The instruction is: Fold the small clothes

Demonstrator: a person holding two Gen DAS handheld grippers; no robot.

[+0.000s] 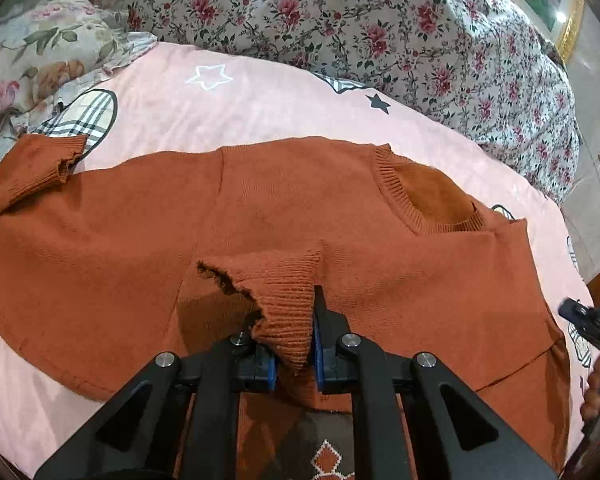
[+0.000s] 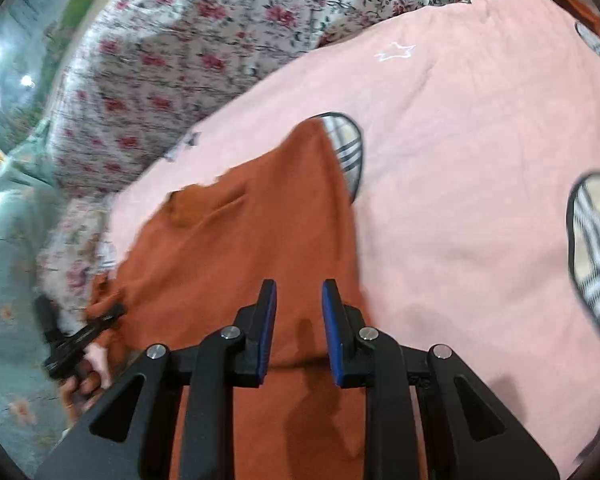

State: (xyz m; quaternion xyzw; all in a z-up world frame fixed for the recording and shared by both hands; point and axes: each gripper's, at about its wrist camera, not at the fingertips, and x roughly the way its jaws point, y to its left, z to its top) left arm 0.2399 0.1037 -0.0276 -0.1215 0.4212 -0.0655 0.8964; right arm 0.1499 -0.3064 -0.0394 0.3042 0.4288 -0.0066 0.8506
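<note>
One rust-orange knit sweater [image 1: 260, 200] lay flat on pink sheet [image 1: 260, 92]. Left gripper [image 1: 294, 344] pinched one ribbed cuff [image 1: 276, 280] over sweater's middle. Right gripper [image 2: 299, 320] hovered over sweater's edge, jaws apart, empty.

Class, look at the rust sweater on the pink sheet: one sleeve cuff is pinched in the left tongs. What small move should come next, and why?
Probably carry the cuff across the sweater chest and lay it flat. The left tongs are shut on it above the body, while the other sleeve lies spread out and the right tongs hang open, holding nothing.
</note>
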